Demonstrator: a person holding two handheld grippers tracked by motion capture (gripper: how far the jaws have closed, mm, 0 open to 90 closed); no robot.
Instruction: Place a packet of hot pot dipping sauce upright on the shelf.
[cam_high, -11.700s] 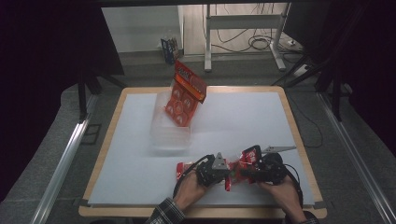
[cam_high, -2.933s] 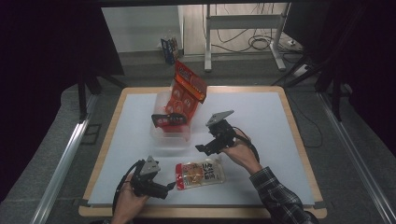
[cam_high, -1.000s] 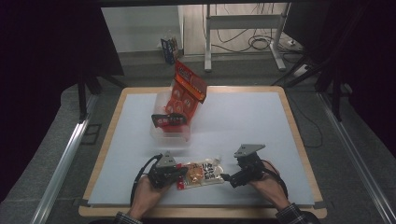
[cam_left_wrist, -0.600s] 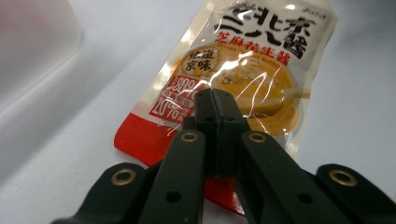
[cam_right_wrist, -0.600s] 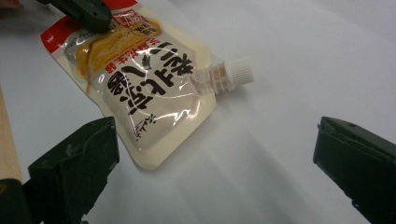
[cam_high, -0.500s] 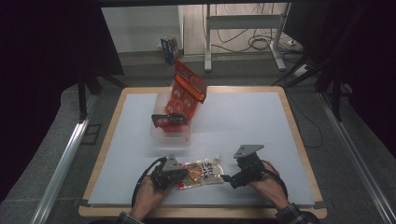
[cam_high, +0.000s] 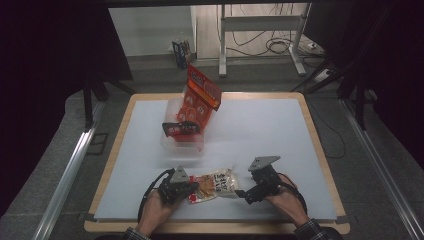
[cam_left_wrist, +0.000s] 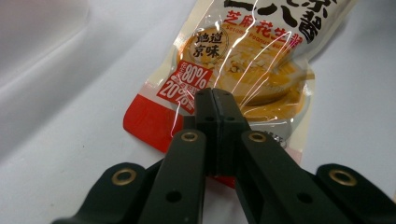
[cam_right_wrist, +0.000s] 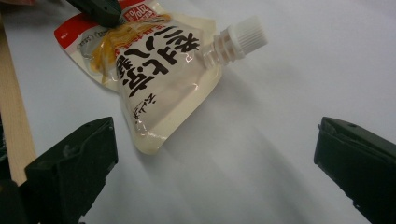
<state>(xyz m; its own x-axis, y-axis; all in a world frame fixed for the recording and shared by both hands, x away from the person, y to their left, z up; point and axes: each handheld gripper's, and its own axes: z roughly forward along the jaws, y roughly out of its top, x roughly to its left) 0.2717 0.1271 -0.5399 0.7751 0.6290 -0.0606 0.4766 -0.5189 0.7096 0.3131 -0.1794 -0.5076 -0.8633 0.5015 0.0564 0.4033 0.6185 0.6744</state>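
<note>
Pouch (cam_left_wrist: 243, 60) corner under closed claw (cam_left_wrist: 215, 100)

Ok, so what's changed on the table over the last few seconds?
The left hand-held gripper came in from the table's near left and shut on the spouted sauce pouch. The right hand-held gripper came back from mid-table, open beside it. The clear bin and red bags stayed.

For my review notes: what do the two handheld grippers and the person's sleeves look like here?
Both the left gripper and the right gripper are black, each topped by a grey three-cornered plate and trailing a black cable. In the left gripper view the jaws are matte black bars with brass-coloured rivets; in the right gripper view they are blocky black. Plaid cuffs show at both wrists.
</note>
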